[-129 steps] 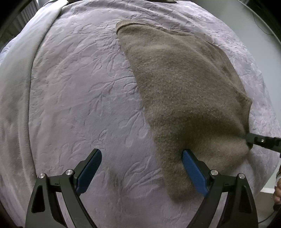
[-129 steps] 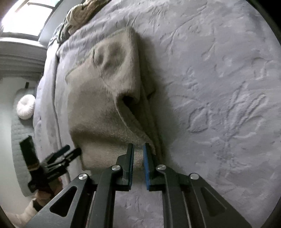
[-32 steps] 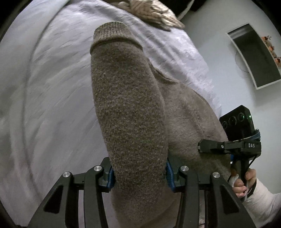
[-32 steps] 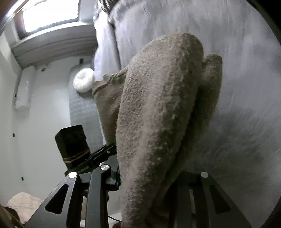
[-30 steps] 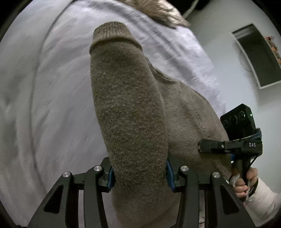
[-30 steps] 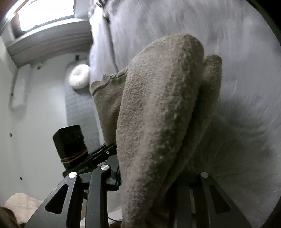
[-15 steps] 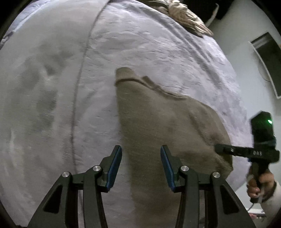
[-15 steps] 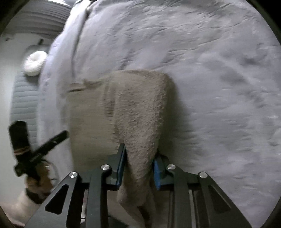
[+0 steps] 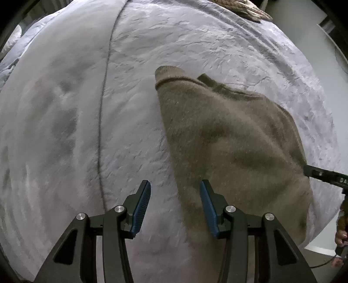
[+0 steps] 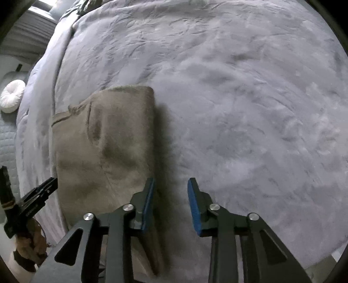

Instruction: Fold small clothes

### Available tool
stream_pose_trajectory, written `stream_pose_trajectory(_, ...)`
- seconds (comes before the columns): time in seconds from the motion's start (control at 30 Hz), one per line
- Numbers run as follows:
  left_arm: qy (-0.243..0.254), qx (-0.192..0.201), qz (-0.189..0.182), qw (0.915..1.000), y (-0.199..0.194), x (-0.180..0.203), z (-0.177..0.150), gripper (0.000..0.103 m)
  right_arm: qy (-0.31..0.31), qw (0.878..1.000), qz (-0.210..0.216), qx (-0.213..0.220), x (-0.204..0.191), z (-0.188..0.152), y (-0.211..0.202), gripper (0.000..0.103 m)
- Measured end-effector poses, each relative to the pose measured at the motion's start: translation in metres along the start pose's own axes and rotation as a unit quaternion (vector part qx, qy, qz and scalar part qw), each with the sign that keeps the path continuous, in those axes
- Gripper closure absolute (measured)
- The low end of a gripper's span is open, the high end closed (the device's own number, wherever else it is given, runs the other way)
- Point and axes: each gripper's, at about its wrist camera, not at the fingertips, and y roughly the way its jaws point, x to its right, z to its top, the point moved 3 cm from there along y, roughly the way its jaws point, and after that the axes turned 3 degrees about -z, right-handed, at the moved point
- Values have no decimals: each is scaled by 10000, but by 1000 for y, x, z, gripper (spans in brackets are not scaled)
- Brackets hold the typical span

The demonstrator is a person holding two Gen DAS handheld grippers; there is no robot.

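A brown knit sweater (image 9: 228, 141) lies folded on the lilac-grey bedspread (image 9: 65, 119), its ribbed cuff toward the far end. My left gripper (image 9: 175, 191) hovers open above the sweater's near left edge; the right-hand finger is over the knit and nothing is pinched. In the right wrist view the sweater (image 10: 104, 141) lies to the left, and my right gripper (image 10: 170, 187) stands open beside its right edge with only bedspread between the jaws. Each gripper shows at the edge of the other's view: the right gripper (image 9: 324, 175), the left gripper (image 10: 39, 196).
A seam (image 9: 102, 130) runs down the bedspread left of the sweater. A gold-patterned fabric (image 9: 243, 8) lies at the bed's far end. A white round cushion (image 10: 12, 99) sits beyond the bed's edge. A person's hand (image 9: 342, 228) holds the right gripper's handle.
A second ago both grippers held the sweater up. The left let go first, then the right; the sweater has dropped flat onto the bed, and both point down at it.
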Motion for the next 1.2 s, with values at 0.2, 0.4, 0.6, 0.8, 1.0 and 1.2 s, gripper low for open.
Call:
stream_pose_trajectory(0.2,54,-158,203,9997,-9,4,-14,54,-147,9996,254,58,-16,-19,-21,74)
stream_pose_trajectory(0.4,-29,-341,292,9990,-14,4,-28,54,-507,9971,575,-26,-55,-37,-22,74)
stream_pose_trajectory(0.6,-175,-467,380,9980,-15,-1,-35,54,-705,9942,482,-652,-68,-62,5,74)
stream_pose_trajectory(0.8,-356,-517,325,9975,-20,-7,-40,54,-364,9929,406,-1062,-57,-70,29,74)
stream_pose_trajectory(1.0,-428,-363,355,9978,-24,-12,-39,54,-397,9930,264,-1078,-58,-72,25,74)
stream_pose_trajectory(1.2,-368,-389,520,9972,-28,-14,-37,54,-431,9934,161,-1053,-71,-70,27,70)
